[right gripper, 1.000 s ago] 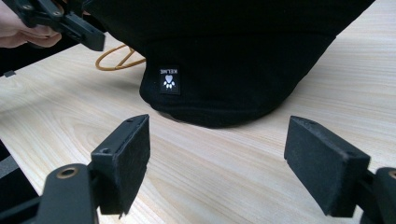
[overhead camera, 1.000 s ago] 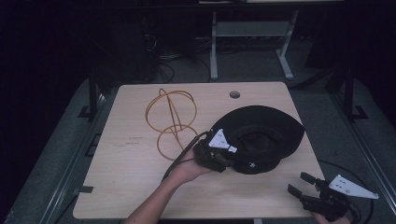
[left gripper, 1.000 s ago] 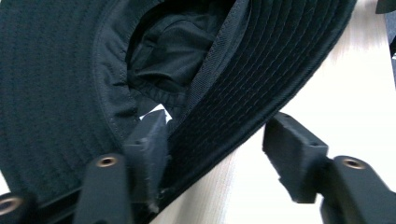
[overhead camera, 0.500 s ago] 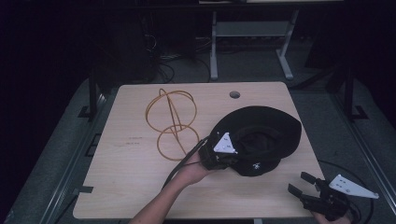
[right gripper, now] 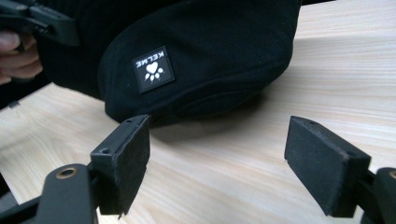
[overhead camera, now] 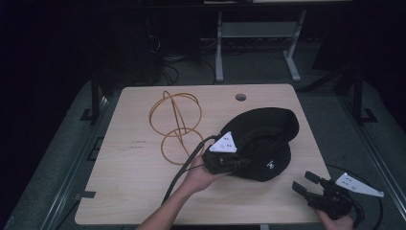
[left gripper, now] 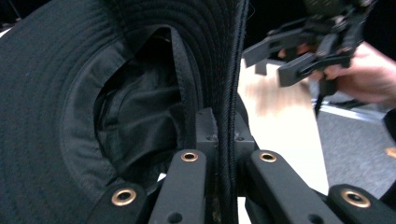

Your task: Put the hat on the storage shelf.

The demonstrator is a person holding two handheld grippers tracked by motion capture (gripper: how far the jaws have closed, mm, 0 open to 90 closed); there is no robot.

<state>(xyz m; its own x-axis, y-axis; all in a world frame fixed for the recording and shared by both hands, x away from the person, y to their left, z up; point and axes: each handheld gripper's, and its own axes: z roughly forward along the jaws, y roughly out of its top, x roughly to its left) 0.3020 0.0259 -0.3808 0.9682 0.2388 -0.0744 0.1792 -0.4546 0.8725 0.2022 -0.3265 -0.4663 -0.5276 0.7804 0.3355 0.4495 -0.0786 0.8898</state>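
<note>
High view showed the wooden table [overhead camera: 134, 191] with a black hat [overhead camera: 268, 139] lying right of centre, its brim raised toward the left gripper [overhead camera: 225, 160], likely so it could be lifted or turned. That gripper's jaws had just been closing and pinched the brim's edge between the pads, as the left gripper view confirmed. An orange wire stand [overhead camera: 174, 122] stood beyond the fingers, apart from the hat. Near the front corner, the right gripper [overhead camera: 306, 181] hovered with jaws spread, empty, aimed at the hat's paw-print label [right gripper: 152, 69].
</note>
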